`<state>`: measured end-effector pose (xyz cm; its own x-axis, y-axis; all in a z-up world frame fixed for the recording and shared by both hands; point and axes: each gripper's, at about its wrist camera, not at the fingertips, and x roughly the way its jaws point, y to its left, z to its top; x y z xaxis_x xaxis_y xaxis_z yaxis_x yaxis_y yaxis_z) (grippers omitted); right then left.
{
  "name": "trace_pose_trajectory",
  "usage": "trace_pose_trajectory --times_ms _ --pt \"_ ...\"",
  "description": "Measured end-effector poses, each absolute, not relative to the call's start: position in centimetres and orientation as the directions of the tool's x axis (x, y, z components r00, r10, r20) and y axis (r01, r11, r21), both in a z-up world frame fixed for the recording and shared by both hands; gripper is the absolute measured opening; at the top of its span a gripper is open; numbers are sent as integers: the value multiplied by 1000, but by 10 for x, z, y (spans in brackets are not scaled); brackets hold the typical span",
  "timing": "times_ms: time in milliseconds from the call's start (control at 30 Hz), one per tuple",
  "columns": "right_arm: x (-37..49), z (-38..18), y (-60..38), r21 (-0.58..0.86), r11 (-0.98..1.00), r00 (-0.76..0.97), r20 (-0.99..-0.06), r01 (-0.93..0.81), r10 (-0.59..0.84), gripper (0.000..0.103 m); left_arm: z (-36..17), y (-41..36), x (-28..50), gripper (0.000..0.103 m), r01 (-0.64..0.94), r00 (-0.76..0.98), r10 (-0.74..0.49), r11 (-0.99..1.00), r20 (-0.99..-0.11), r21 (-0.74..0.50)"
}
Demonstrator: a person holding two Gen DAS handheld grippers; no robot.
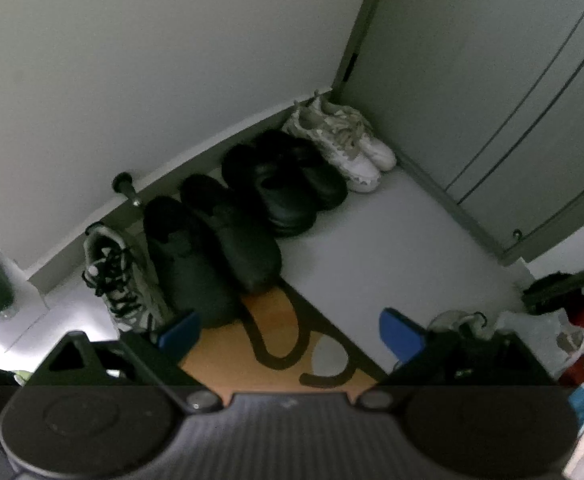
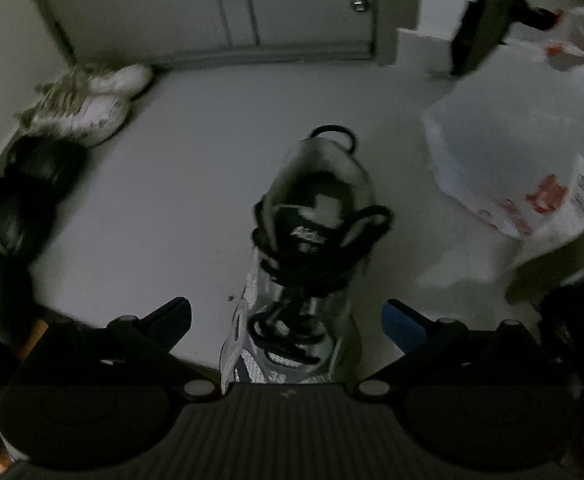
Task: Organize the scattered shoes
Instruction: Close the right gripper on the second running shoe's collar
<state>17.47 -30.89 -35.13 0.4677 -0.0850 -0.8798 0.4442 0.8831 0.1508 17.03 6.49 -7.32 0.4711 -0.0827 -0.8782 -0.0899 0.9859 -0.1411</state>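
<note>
Looking along the left gripper (image 1: 288,330), its blue-padded fingers stand wide apart over an orange doormat (image 1: 252,340), holding nothing. Along the wall a row sits: a grey sneaker with black laces (image 1: 118,280), a pair of black shoes (image 1: 212,244), a pair of black clogs (image 1: 288,180), and white sneakers (image 1: 344,140) in the corner by the door (image 1: 472,92). In the right wrist view, the right gripper (image 2: 288,320) is spread open above a second grey laced sneaker (image 2: 304,264), which lies alone on the pale floor (image 2: 180,184), between the fingers but untouched. A white plastic bag (image 2: 504,152) lies to the right.
</note>
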Motion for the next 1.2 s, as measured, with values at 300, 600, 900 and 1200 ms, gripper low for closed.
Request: trace_pose_trajectory --times_ms 300,600,900,1200 --pt "178 -373 -311 117 885 451 -886 450 -112 103 -81 61 175 98 -96 444 -82 986 -892 -139" --pt "179 -388 -315 152 860 489 -864 486 -123 103 -88 68 178 98 -161 427 -96 970 -899 -180" --pt "199 -402 -311 135 855 458 -880 501 -129 103 -95 56 181 98 -157 413 -121 967 -903 -201" --pt "216 -424 -313 103 796 374 -913 596 -162 103 -110 39 185 98 -120 362 -157 970 -919 -213"
